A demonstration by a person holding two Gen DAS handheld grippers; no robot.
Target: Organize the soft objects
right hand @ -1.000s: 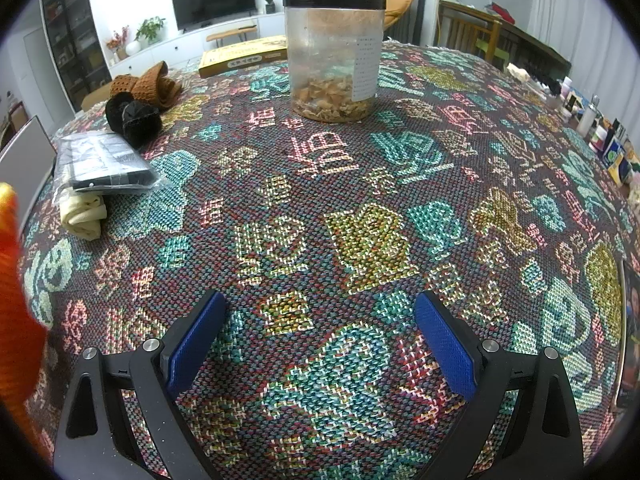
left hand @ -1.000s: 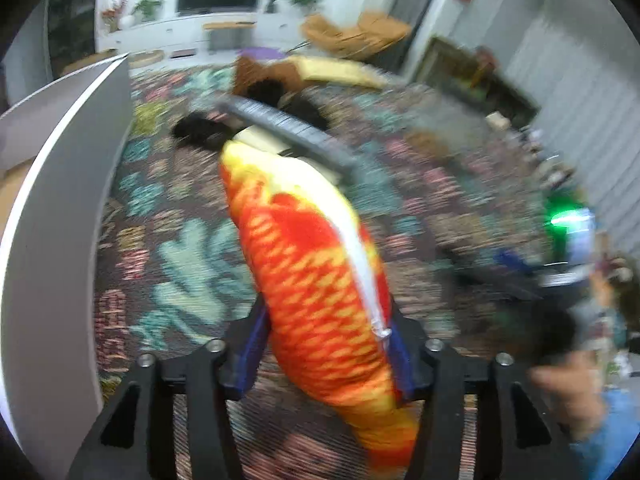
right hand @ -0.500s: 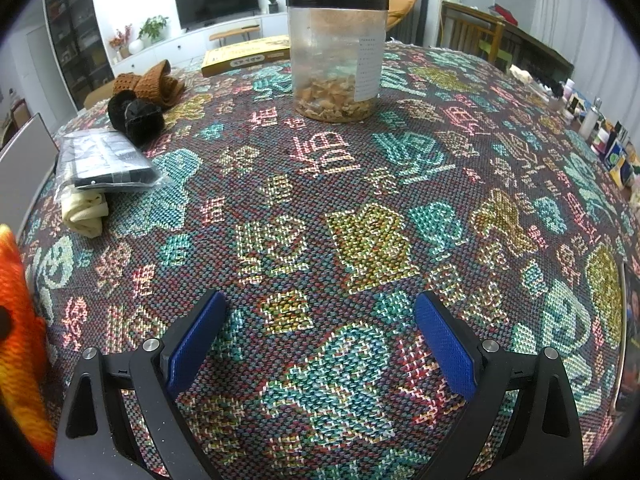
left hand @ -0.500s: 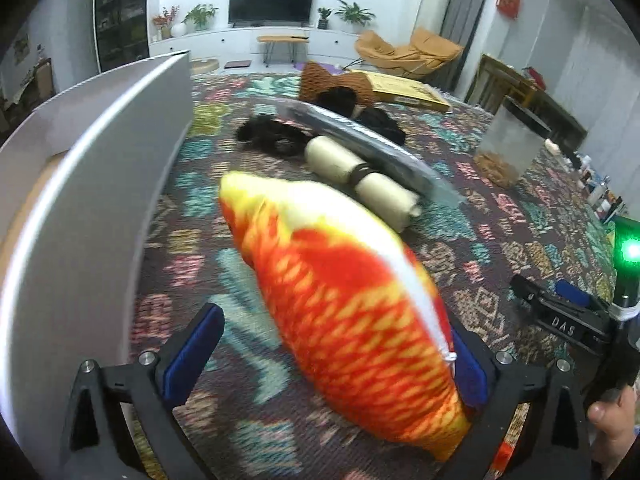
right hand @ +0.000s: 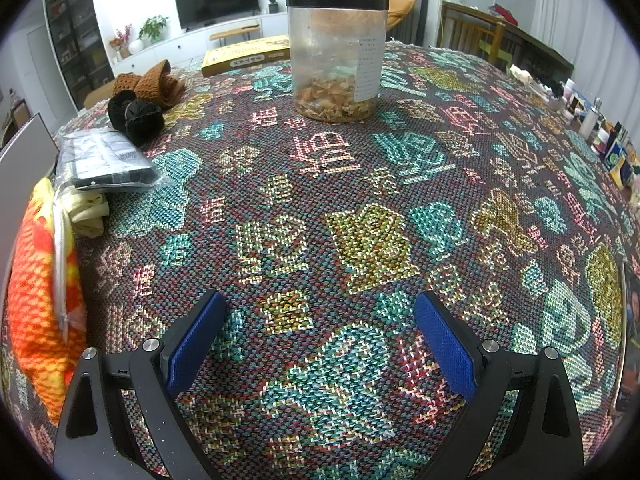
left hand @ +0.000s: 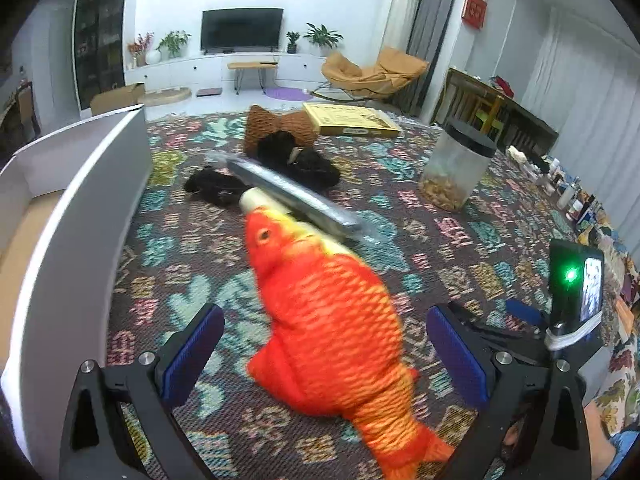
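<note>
Left hand-held gripper (left hand: 322,350) spread around the plush fish (left hand: 332,320); jar (right hand: 338,54) label unreadable.

My plush fish (left hand: 332,320) is orange-red with yellow scale markings; the counter's woven cloth (right hand: 360,240) shows teal, pink and yellow motifs on what looks dark brown.

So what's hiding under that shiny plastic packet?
A cream roll pokes out from under the plastic packet. The packet covers its top, and the toy fish hides part in the left view, so its full shape stays hidden.
</note>
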